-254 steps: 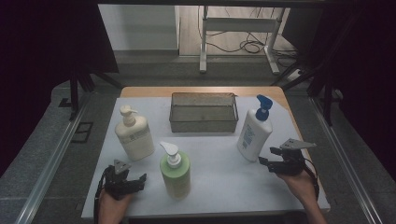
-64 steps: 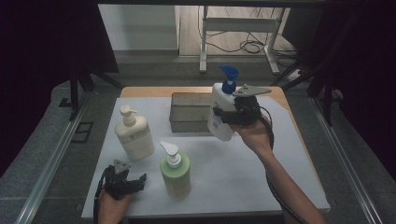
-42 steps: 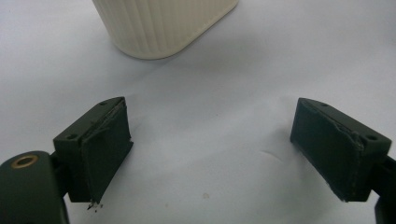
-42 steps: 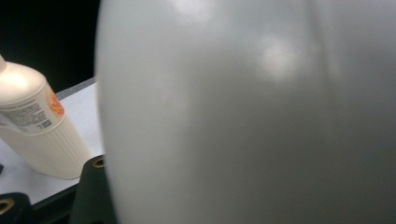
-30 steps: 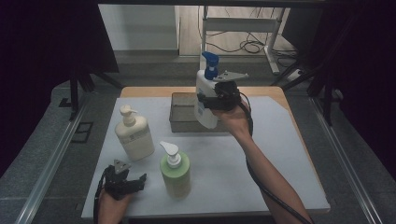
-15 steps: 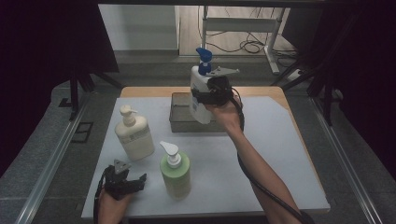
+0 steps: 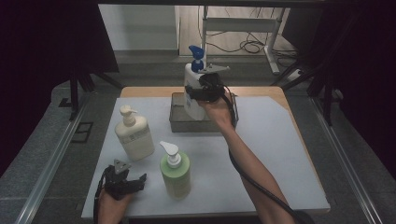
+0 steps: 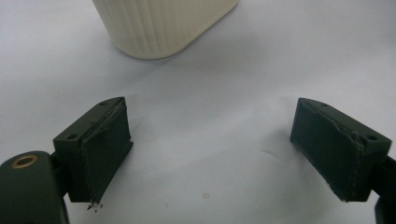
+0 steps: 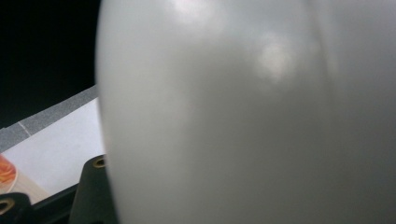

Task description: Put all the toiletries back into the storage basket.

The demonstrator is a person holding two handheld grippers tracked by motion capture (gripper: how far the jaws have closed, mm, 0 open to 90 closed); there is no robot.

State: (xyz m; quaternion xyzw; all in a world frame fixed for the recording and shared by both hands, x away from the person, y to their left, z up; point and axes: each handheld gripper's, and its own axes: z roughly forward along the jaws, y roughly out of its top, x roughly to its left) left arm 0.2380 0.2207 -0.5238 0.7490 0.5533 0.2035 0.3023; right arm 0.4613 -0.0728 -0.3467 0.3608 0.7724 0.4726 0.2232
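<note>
The white plastic pump bottle w/ blue dispenser head [image 7: 193,88] is seen upright, lifted off the surface, above the grey rectangular metal basket [image 7: 180,122] at the far middle of the white surface [image 7: 280,154]. Its body looks smooth, rounded, glossy; in the right gripper view it [image 9: 247,116] sits very close, blurred. The bottle is clamped around mid-body by the right gripper [image 7: 201,91], approx. half open, jaws pressed on both sides of the body. Blue head is found just above the gripper.

Nearer, a cream ribbed plastic pump bottle [image 7: 134,134] is stood left of centre, and a green plastic pump bottle w/ white head [image 7: 175,171] is stood just right of it, closer to the near edge. The left gripper [image 7: 122,179] is rested on the surface at bottom left, jaws spread wide, nothing held; in the left gripper view the cream bottle's base [image 8: 163,25] is seen ahead, apart from the jaws.
</note>
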